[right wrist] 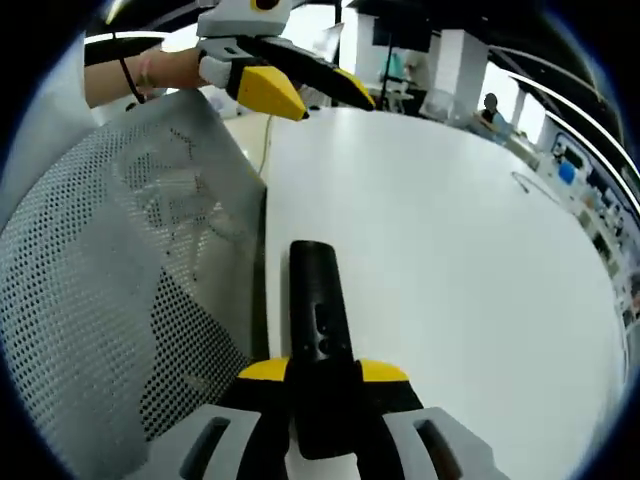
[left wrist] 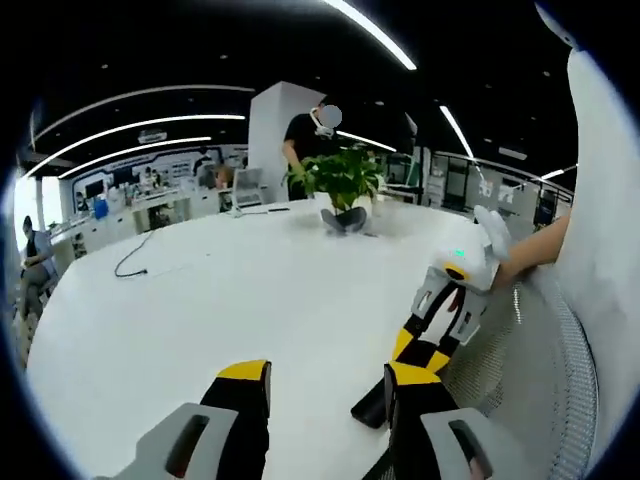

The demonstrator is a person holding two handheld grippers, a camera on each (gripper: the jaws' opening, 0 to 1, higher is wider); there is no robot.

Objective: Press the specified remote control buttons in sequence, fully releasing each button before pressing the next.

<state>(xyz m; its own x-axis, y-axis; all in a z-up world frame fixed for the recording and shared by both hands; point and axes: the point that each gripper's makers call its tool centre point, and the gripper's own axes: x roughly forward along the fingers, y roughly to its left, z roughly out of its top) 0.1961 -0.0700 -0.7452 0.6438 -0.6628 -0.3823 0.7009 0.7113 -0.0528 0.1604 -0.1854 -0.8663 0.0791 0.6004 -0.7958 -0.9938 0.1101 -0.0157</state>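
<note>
Gripping the slim black plastic remote control (right wrist: 318, 330) between yellow-tipped jaws, right tool (right wrist: 322, 375) pinched on the remote's lower half, long body running toward 12 o'clock in the right gripper view, far end over the smooth white worktop (right wrist: 450, 250). Left tool (left wrist: 325, 385) spread, jaws apart with bare worktop between them, nothing held. Seen in the left gripper view at 3 o'clock, right tool again, black remote end poking toward 6 o'clock just beside the left tool's right jaw.

Risks, judged from this:
- Pressing with a spread left jaw tip could hit two small buttons at once, or the wrong one; buttons on the remote face too small and dark to tell apart here.
- Pushing down on the unsupported far end could lever the remote out of the pinch, or tilt it; hold sits low on the body.
- Drifting toward the grey perforated mesh chair back (right wrist: 110, 290) at 9 o'clock could snag a jaw or carry the remote off the worktop edge.
- Swinging either camera away could lose sight of the remote.
- Beyond, at 12 o'clock in the left gripper view, green leafy potted plant (left wrist: 342, 180) and black cable (left wrist: 135, 262), well apart, no hazard.
</note>
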